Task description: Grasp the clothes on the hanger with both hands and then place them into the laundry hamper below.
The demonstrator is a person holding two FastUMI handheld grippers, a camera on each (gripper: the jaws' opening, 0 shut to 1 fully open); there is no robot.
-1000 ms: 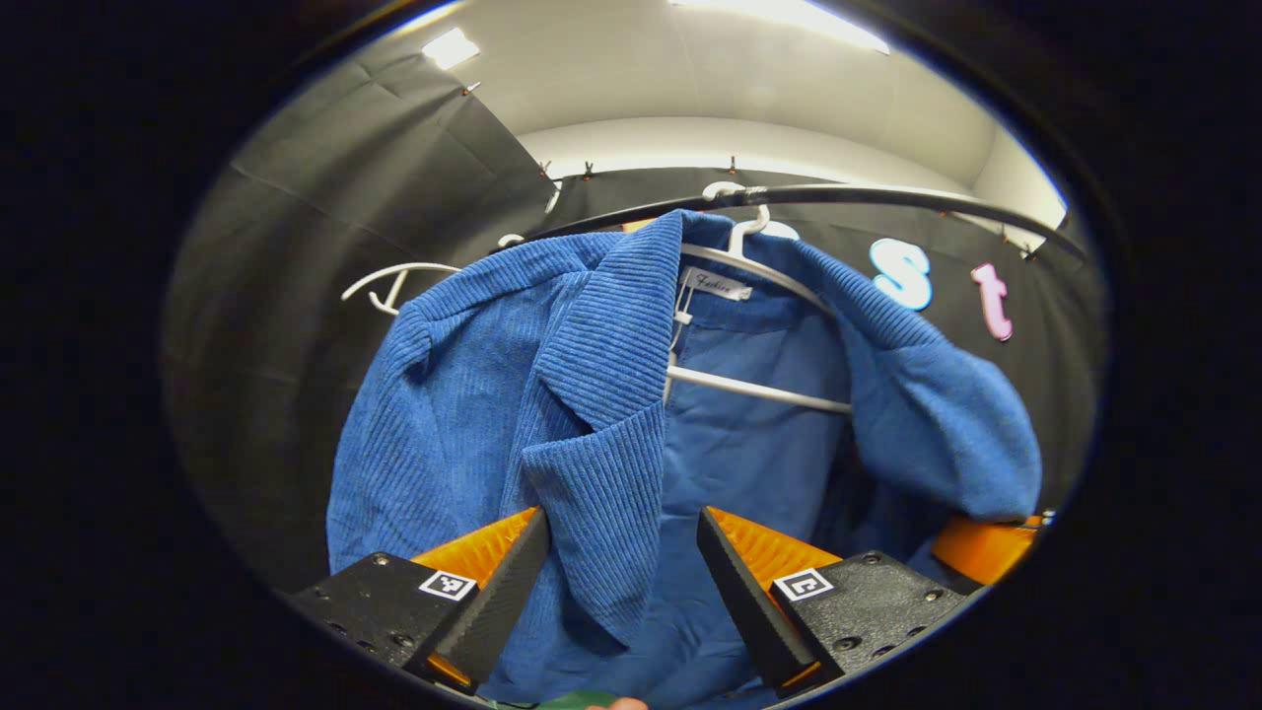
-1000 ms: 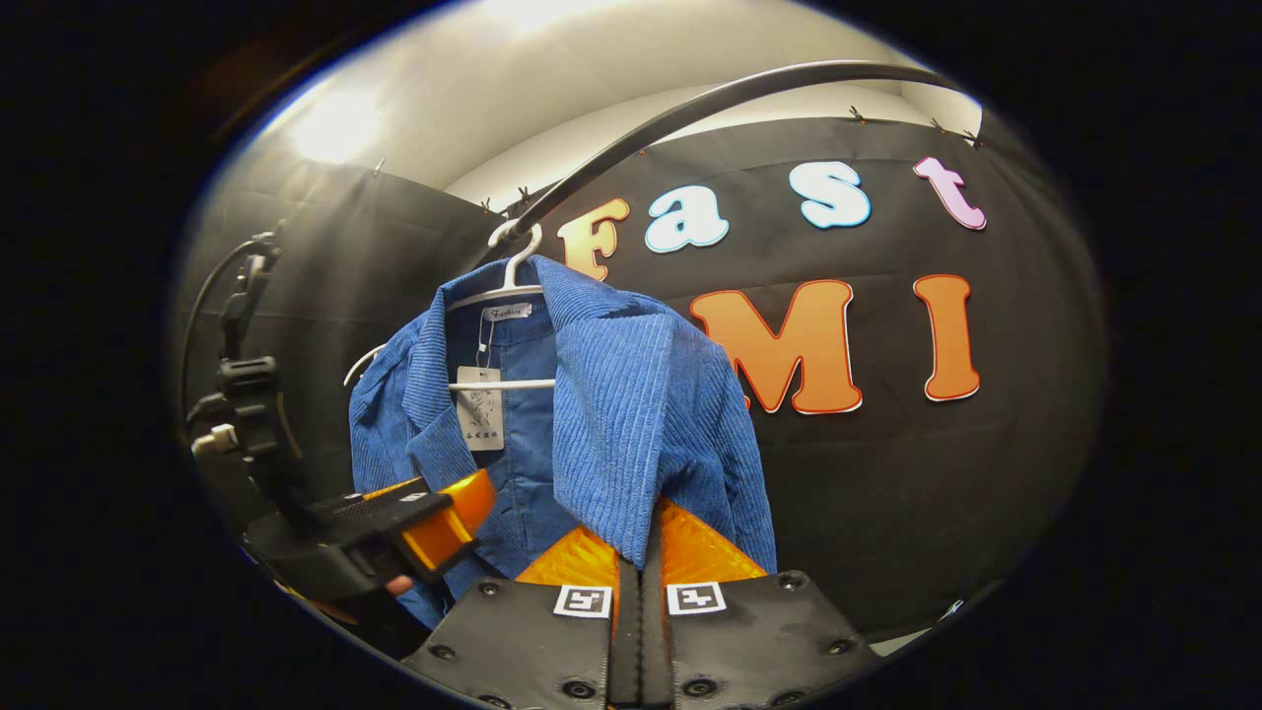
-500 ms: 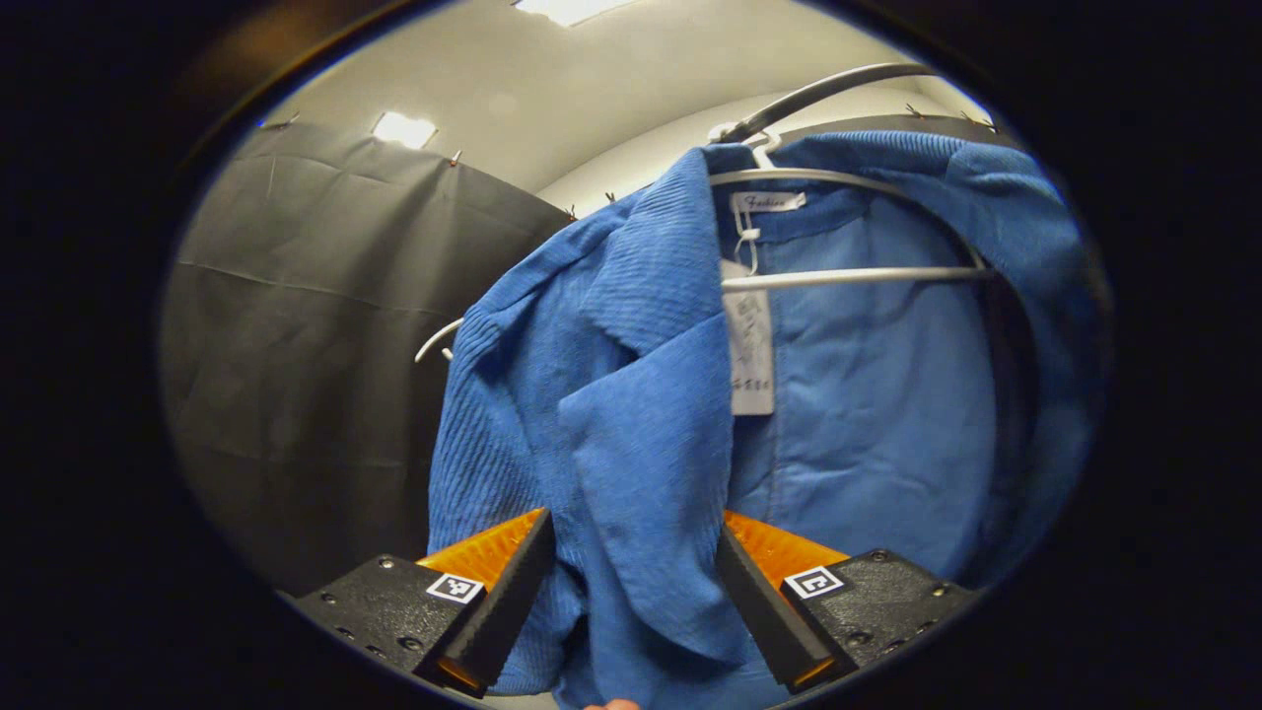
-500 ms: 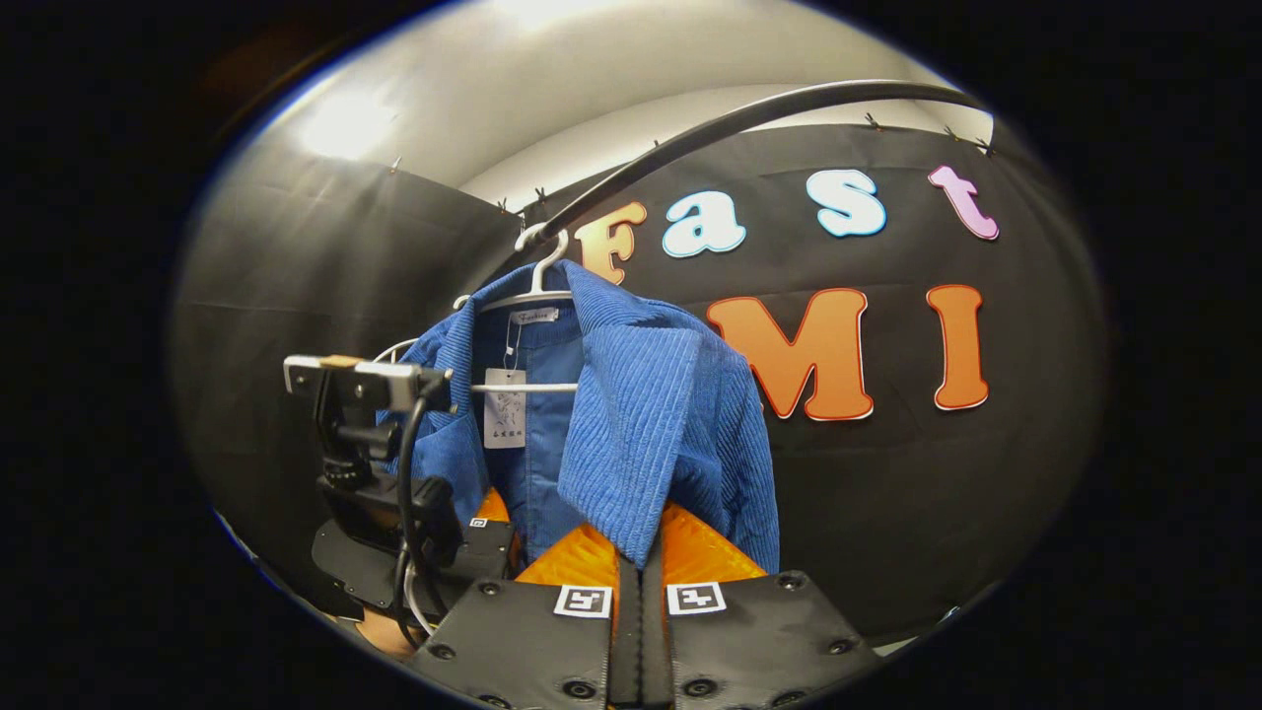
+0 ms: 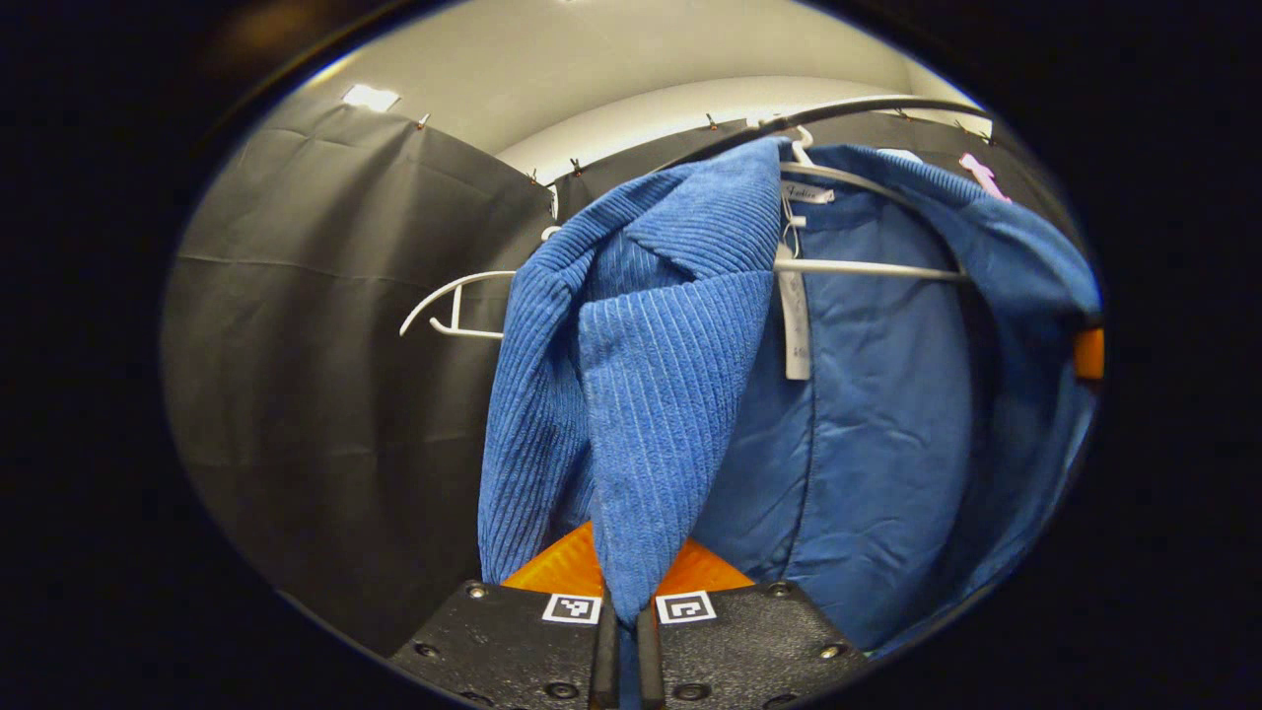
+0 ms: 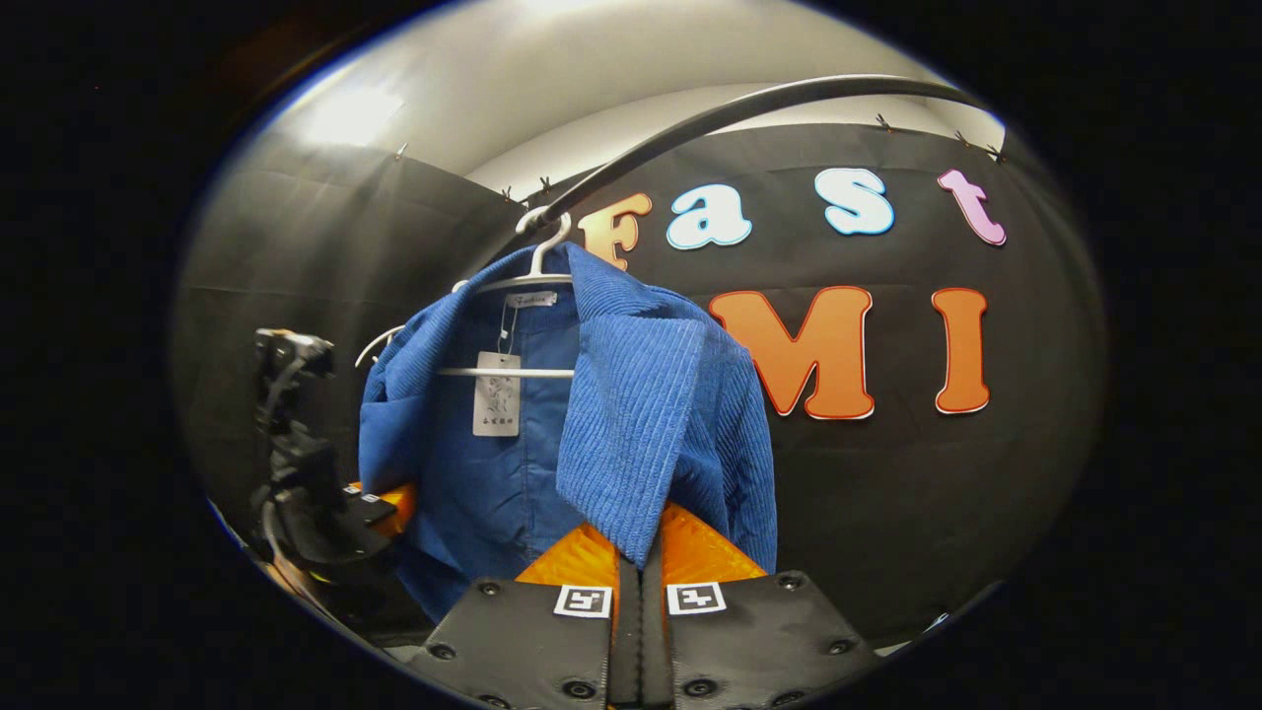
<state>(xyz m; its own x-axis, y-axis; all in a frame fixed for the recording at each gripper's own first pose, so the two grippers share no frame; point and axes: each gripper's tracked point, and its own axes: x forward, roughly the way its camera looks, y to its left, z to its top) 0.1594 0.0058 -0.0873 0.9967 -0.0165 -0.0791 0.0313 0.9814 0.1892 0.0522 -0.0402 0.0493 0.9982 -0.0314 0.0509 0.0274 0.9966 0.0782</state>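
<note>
A blue corduroy jacket (image 5: 670,375) hangs open on a white hanger (image 5: 868,266) from a dark rail (image 6: 749,99). In the left gripper view my left gripper (image 5: 623,592) is shut on the tip of one front lapel. In the right gripper view my right gripper (image 6: 641,562) is shut on the tip of the other front lapel of the jacket (image 6: 631,424). The left gripper (image 6: 380,503) also shows at the lower left of the right gripper view, against the jacket's edge. A paper tag (image 6: 496,394) dangles inside the collar.
An empty white hanger (image 5: 449,306) hangs on the rail left of the jacket. Black cloth walls close in the booth behind and to the left. An orange part of the other gripper (image 5: 1087,353) peeks at the right edge of the left gripper view.
My left gripper went from open around the lapel to shut on it. The right gripper has stayed shut on its lapel, barely moving.
</note>
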